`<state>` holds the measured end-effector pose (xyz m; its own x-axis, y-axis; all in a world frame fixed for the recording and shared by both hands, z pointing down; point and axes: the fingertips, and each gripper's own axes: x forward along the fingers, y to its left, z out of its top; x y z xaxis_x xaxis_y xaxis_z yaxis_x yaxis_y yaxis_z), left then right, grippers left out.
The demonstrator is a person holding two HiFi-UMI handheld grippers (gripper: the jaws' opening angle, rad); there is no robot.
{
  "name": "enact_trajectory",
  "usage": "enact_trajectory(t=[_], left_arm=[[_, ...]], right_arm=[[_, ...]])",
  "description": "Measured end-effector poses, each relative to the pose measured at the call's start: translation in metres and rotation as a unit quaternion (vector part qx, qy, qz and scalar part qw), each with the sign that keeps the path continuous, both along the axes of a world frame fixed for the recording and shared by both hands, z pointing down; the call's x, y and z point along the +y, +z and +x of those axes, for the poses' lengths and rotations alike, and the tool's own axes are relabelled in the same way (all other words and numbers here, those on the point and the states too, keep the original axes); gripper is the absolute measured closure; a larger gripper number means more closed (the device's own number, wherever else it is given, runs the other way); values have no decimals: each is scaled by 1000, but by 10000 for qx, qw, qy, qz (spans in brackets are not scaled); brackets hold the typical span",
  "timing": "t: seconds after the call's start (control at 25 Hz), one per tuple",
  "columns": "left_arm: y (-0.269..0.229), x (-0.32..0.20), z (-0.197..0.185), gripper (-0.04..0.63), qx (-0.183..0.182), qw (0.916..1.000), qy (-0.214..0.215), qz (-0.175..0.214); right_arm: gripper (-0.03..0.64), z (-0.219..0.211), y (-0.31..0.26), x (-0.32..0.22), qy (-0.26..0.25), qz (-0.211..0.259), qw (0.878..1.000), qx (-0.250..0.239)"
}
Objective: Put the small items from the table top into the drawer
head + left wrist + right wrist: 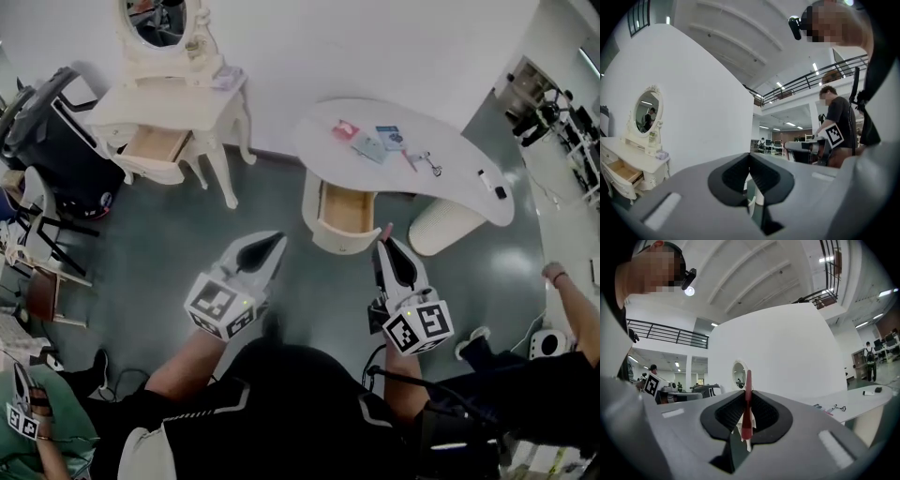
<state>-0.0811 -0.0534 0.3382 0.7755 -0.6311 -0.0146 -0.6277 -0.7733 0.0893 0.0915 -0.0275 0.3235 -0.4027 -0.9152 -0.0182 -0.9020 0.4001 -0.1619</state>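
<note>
The left gripper is clenched on nothing, its jaws pressed together. Ahead and to its right, the open drawer sits under the white table. The right gripper pinches a thin red stick upright, just short of the drawer. Other small items lie on the tabletop beyond it.

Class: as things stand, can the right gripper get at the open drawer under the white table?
Probably yes: the drawer stands open facing the right gripper, jaws shut on a red stick, with only bare floor between.
</note>
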Motion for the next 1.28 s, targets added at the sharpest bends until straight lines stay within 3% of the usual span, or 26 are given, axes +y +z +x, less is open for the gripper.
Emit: enact_trajectory(t=[0.28, 0.52, 0.68, 1.0, 1.28], left_arm=[[-5, -67, -24, 595, 189, 9997, 126, 29], [-3, -98, -32, 595, 283, 9980, 563, -39], [2, -118, -33, 595, 387, 9974, 599, -121], [9, -150, -11, 595, 389, 9976, 550, -183], [-5, -181, 28, 595, 265, 9989, 393, 26]], right_arm=[[569, -19, -12, -55, 167, 59, 9998, 65], [569, -36, -17, -87, 260, 2, 9995, 151], [569, -35, -13, -103, 365, -98, 9991, 208], [569, -10, -1, -138, 388, -160, 9991, 93], [569, 25, -7, -178, 198, 10, 9998, -14]])
